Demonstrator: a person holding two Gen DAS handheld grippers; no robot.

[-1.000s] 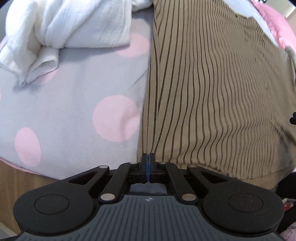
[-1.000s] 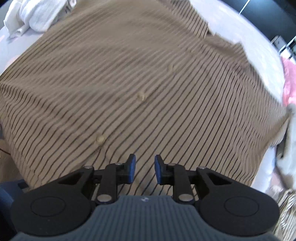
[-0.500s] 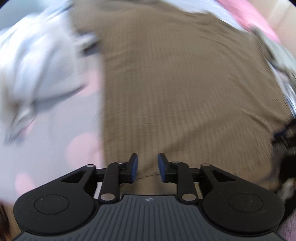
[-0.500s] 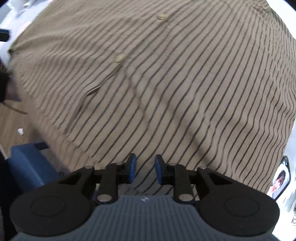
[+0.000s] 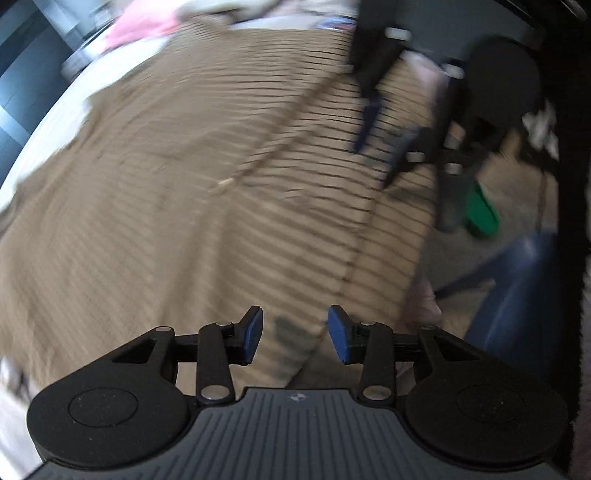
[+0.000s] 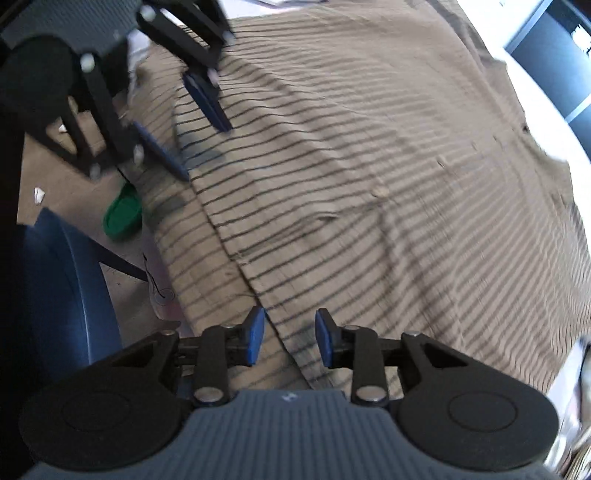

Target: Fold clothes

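A brown shirt with thin dark stripes lies spread out flat, one small button showing on its front. My left gripper hovers over the shirt's near edge; its jaws are opening, with only cloth below them. My right gripper hovers over the overlapping front edge near the hem, jaws also opening, nothing pinched. Each gripper shows in the other's view, the left gripper and the right gripper, both just above the same edge of the shirt.
A blue chair and a green object sit on the floor beside the shirt's edge. Pink cloth lies beyond the shirt. A pale bed surface shows past the far side.
My left gripper let go of the shirt's edge, opened, rolled and swung across the shirt toward the right gripper. My right gripper slid to the shirt's near edge and opened wider.
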